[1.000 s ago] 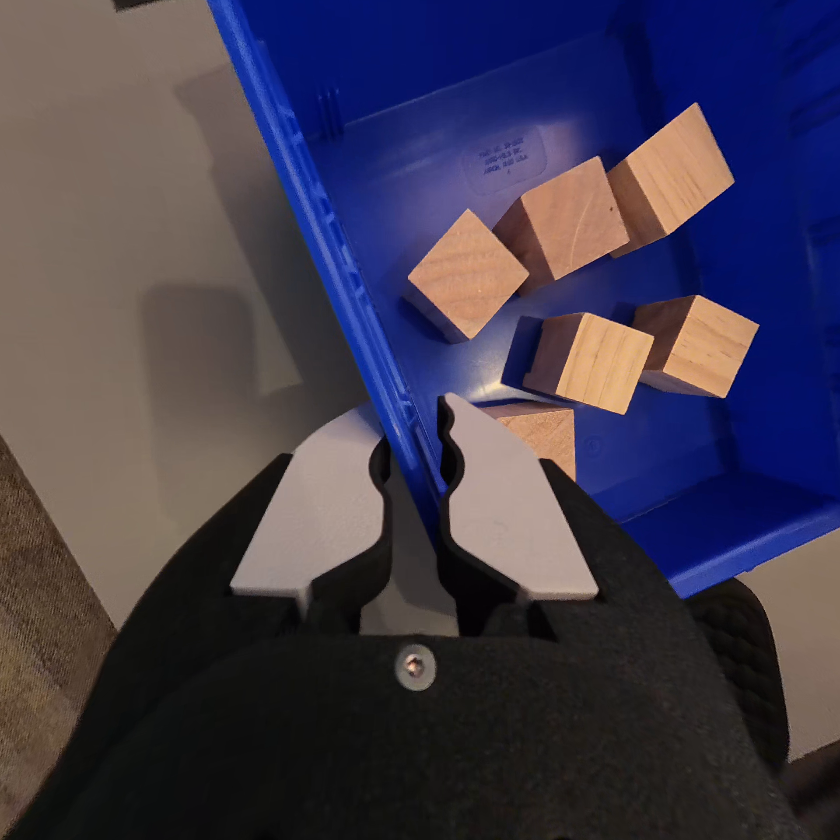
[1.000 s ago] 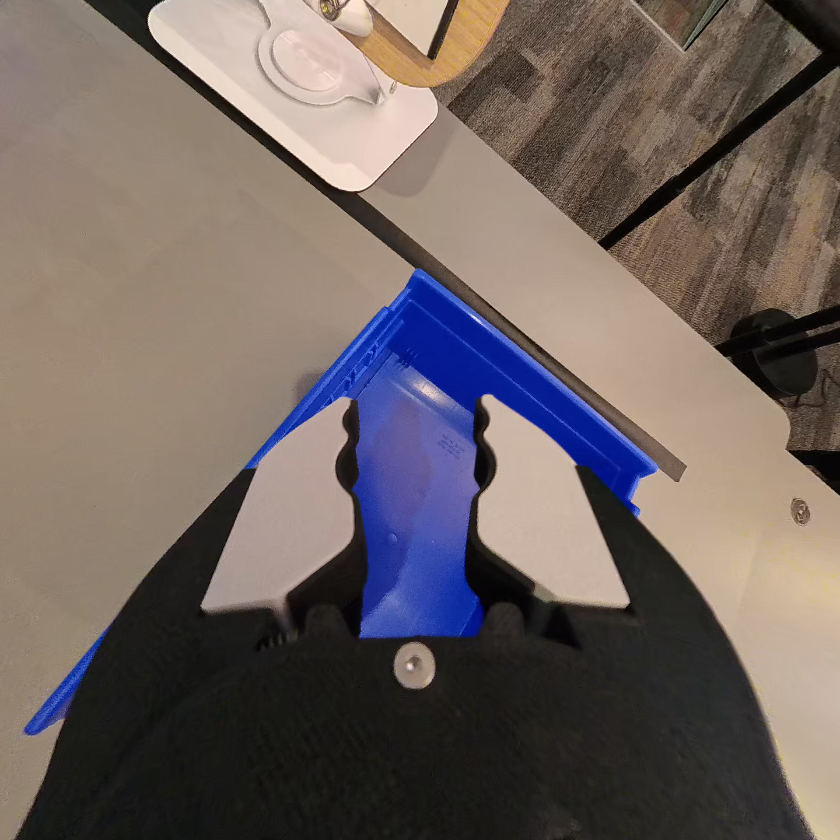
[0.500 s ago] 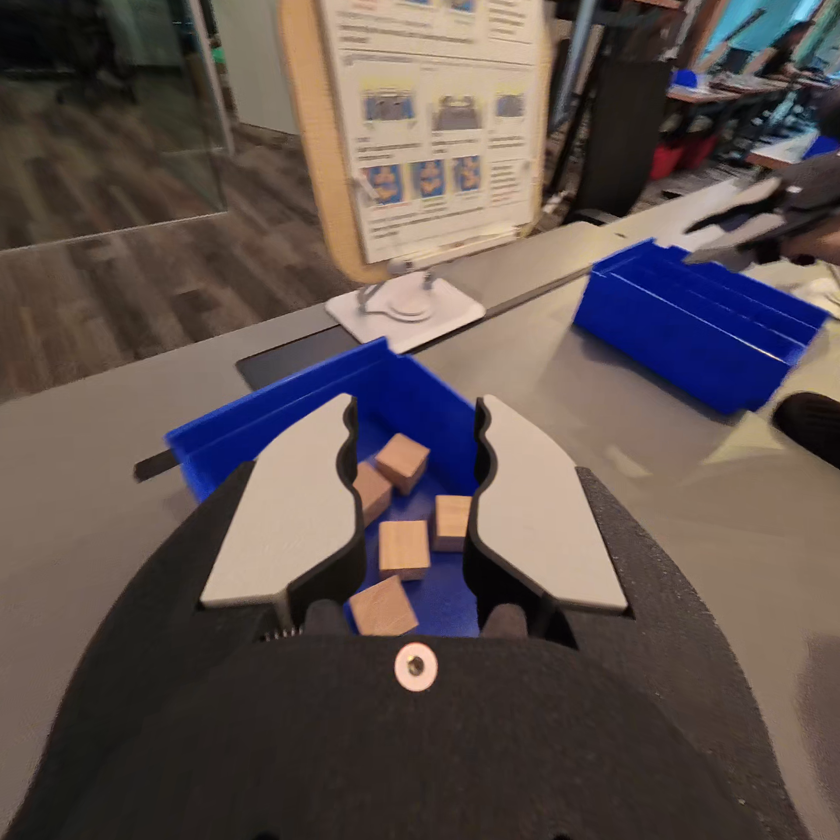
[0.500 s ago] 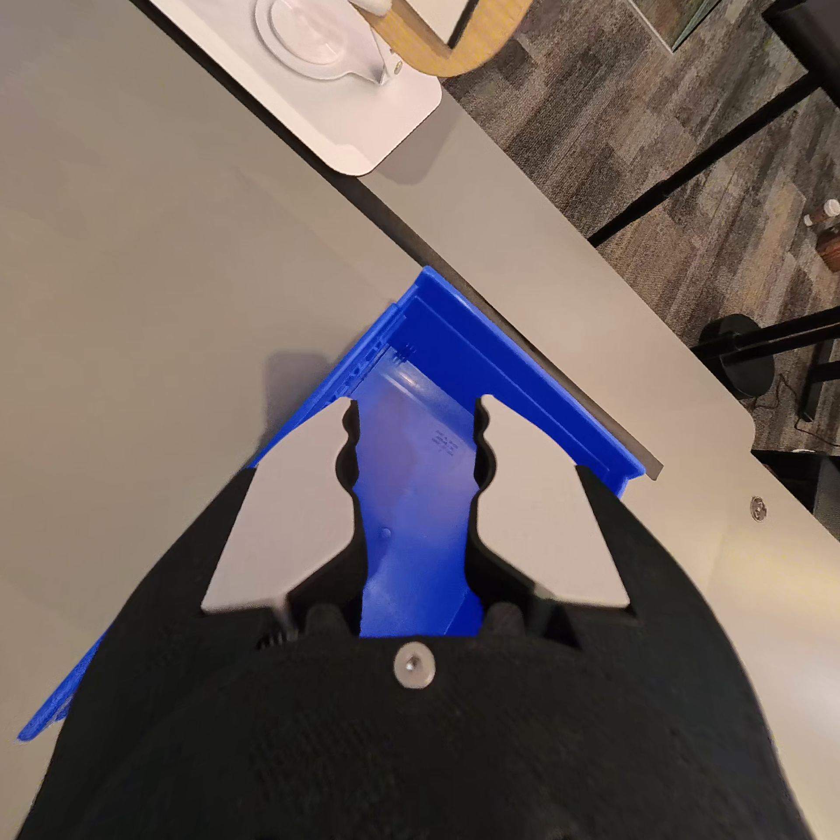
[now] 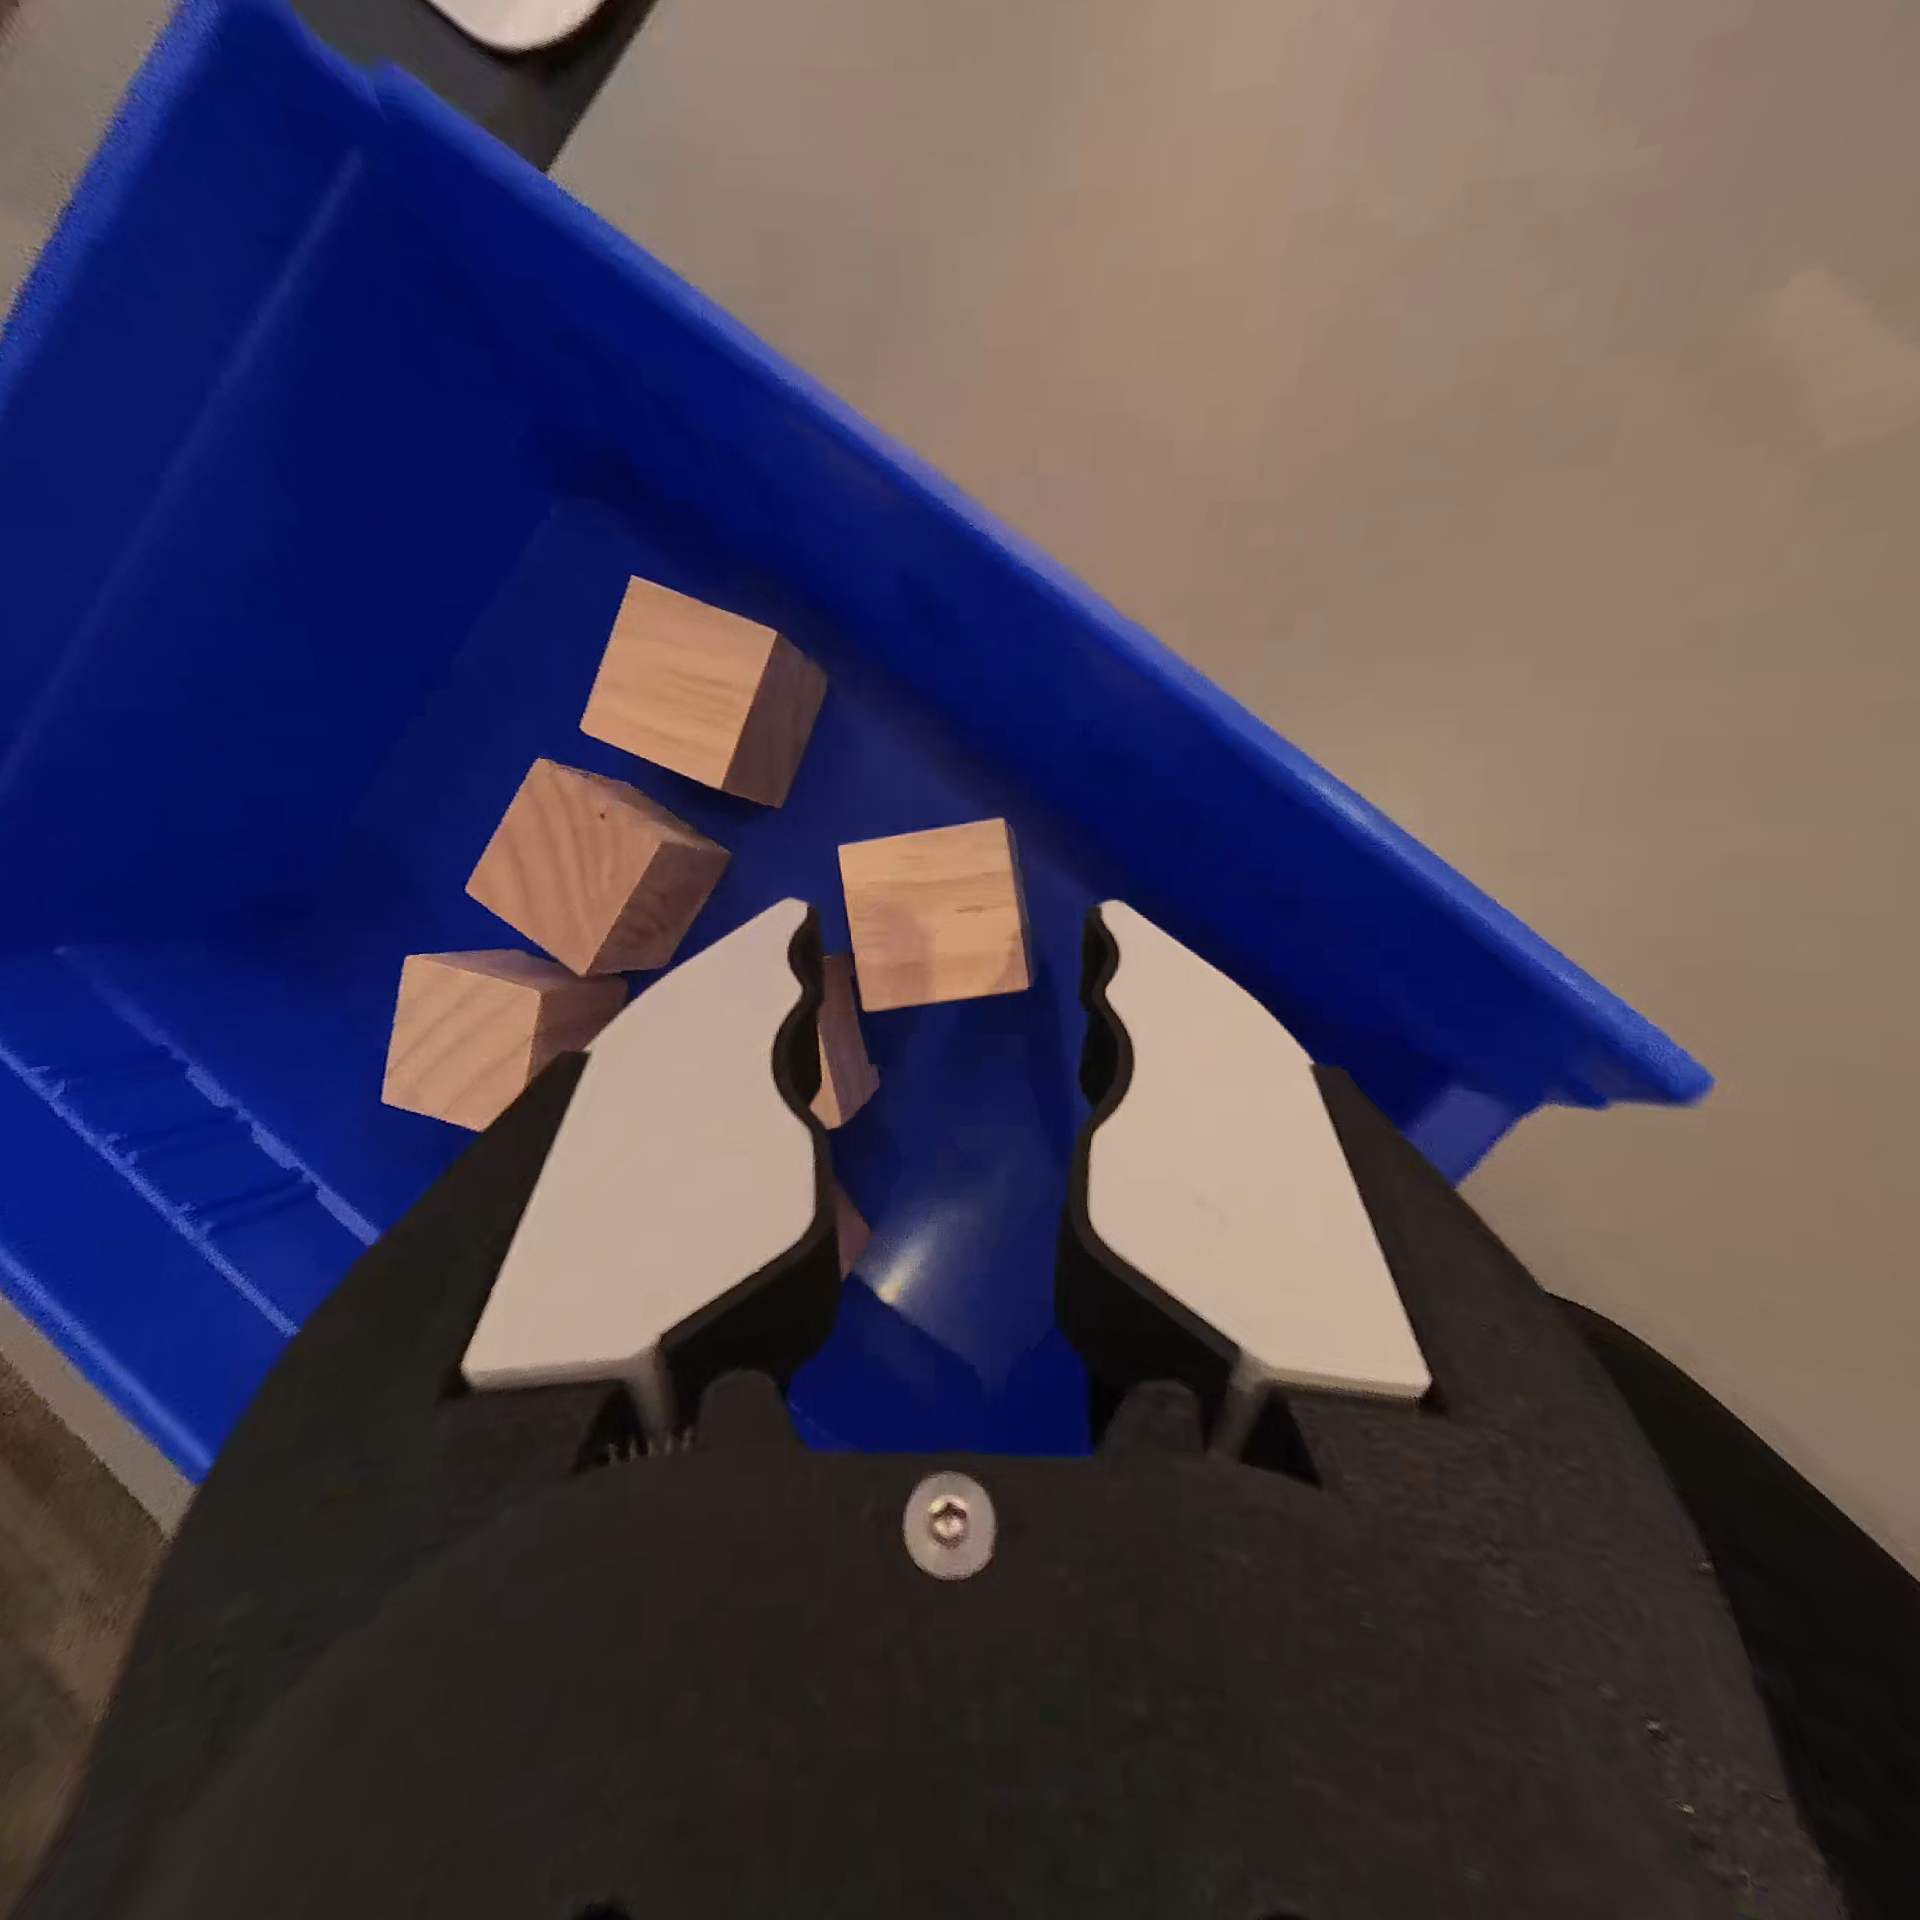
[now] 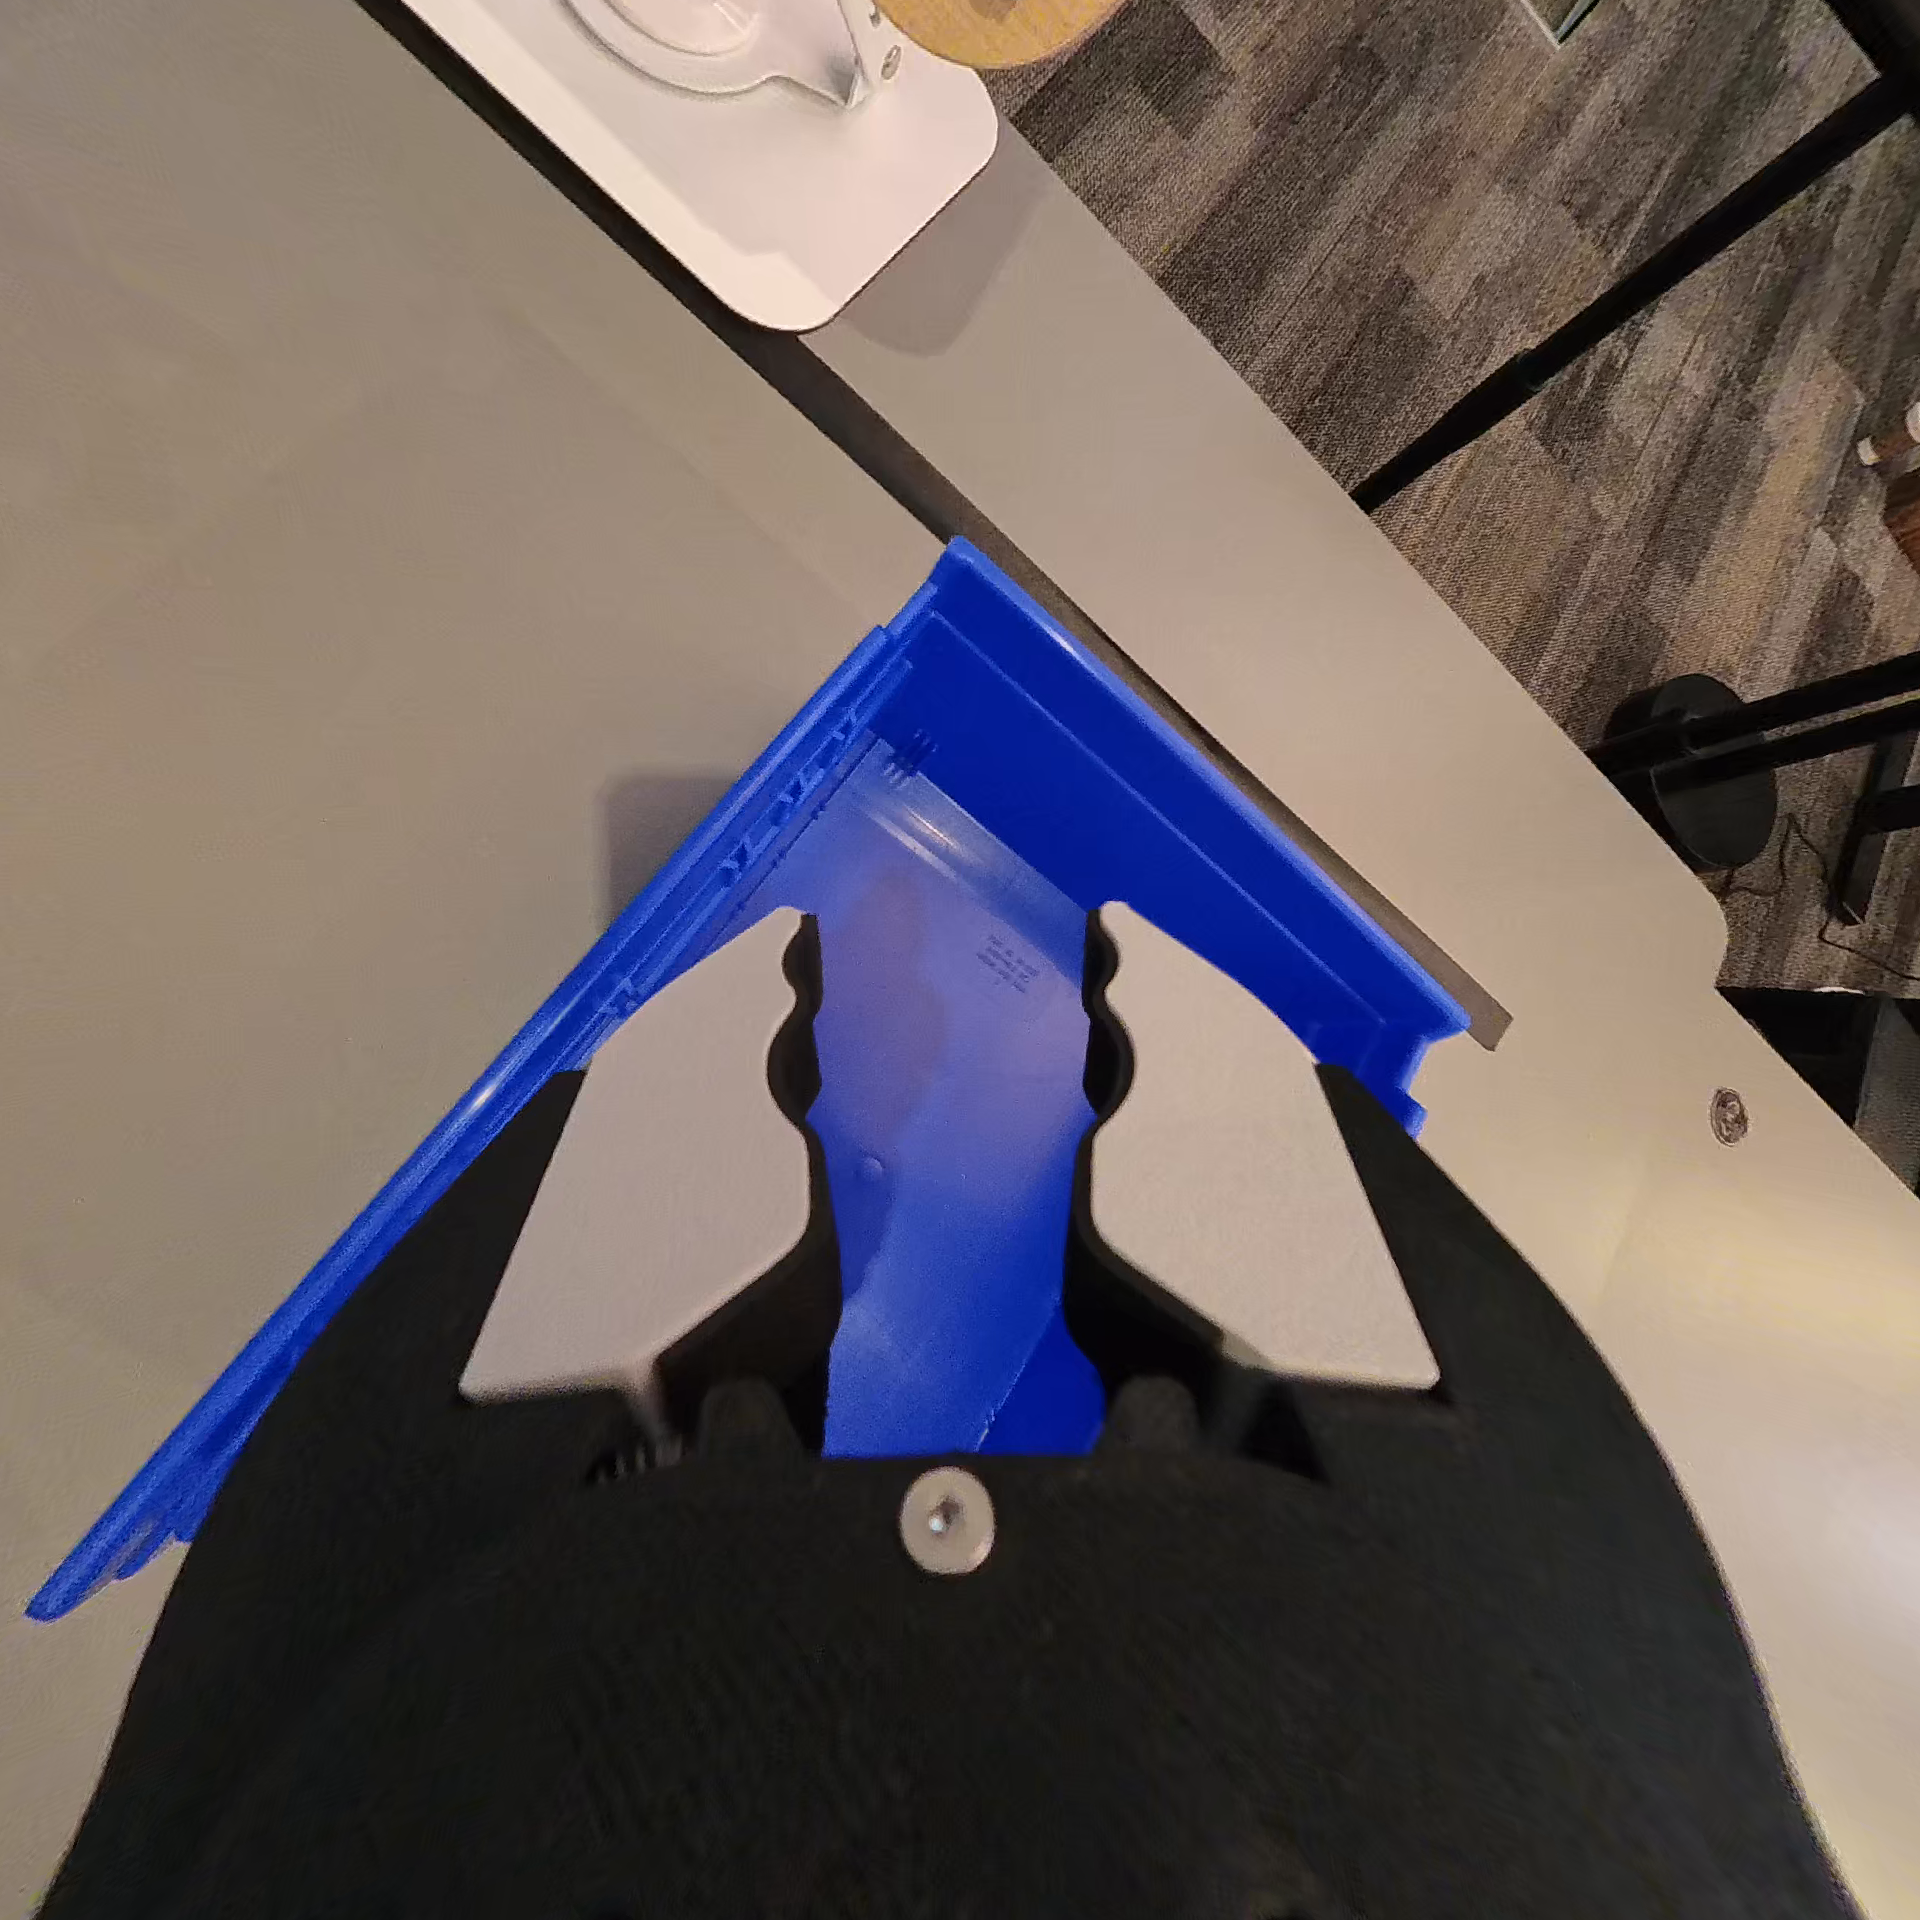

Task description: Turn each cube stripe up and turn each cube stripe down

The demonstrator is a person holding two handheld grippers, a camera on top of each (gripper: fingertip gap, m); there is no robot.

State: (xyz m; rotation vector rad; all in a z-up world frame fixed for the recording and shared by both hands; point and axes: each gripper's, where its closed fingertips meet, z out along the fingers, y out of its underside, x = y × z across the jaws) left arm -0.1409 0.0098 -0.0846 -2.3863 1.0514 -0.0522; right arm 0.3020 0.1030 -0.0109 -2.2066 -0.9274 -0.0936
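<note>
Plain wooden cubes [image 5: 933, 912] lie scattered in a blue bin [image 5: 1195, 790] on the grey table [image 5: 1351, 364], no stripe showing. Left claw [image 5: 945, 914] hovers above them, fingers apart, empty. Right claw [image 6: 945, 914] spread over another blue bin [image 6: 1091, 790], empty.

Small moulded marking on blue bin [image 6: 1049, 831] floor, too small to read.

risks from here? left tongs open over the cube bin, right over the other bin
1. The wooden cubes lie close together in the blue bin; the open left tongs could nudge neighbours while closing on one.
2. No stripe shows on any visible face, so orientation may be misjudged.
3. One cube is partly hidden behind a finger, so contact there is hard to see.
</note>
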